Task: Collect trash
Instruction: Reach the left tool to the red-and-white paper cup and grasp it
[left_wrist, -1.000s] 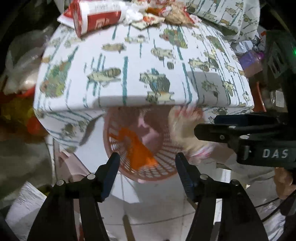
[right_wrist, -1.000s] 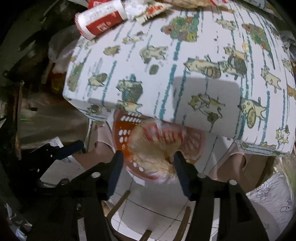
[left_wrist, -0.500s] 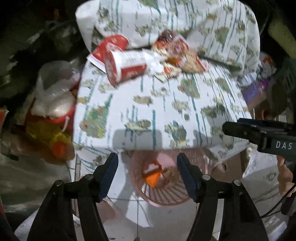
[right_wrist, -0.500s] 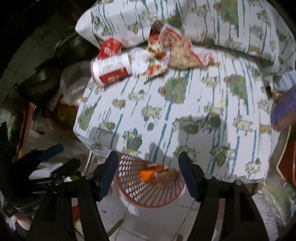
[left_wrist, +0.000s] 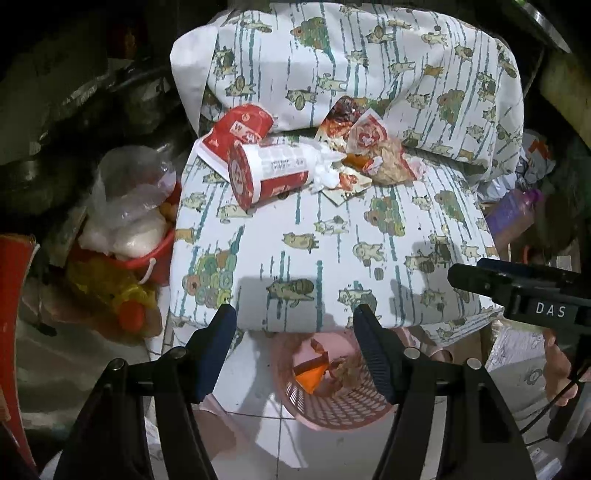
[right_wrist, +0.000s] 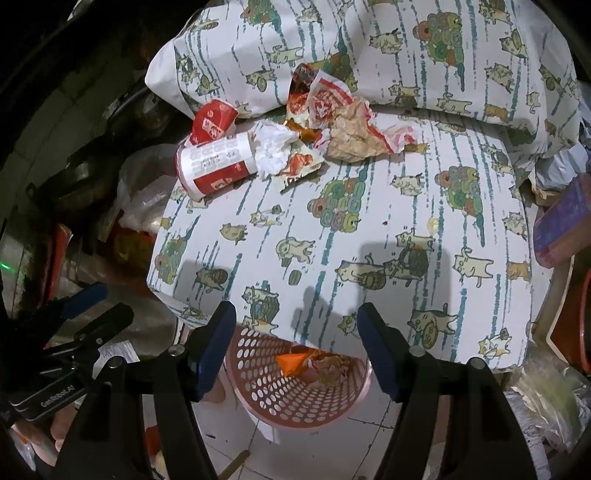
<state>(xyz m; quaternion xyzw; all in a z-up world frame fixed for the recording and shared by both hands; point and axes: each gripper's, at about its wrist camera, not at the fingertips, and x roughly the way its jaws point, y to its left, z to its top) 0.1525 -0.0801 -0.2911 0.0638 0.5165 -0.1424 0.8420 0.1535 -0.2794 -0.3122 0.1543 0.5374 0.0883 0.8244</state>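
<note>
Both tongs (left_wrist: 293, 341) (right_wrist: 295, 341) risen, jaws just widened, empty, basket (right_wrist: 295, 398) now lower in view.

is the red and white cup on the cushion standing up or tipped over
Tipped over: the paper cup lies on its side on the cat-print cushion, its round end facing the camera, crumpled tissue at its other end.

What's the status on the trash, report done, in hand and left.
Done: an orange wrapper and crumpled paper lie in the pink basket. In hand: nothing; left tongs and right tongs are open and empty. Left: the red cup, tissue and wrappers on the cushion.
</note>
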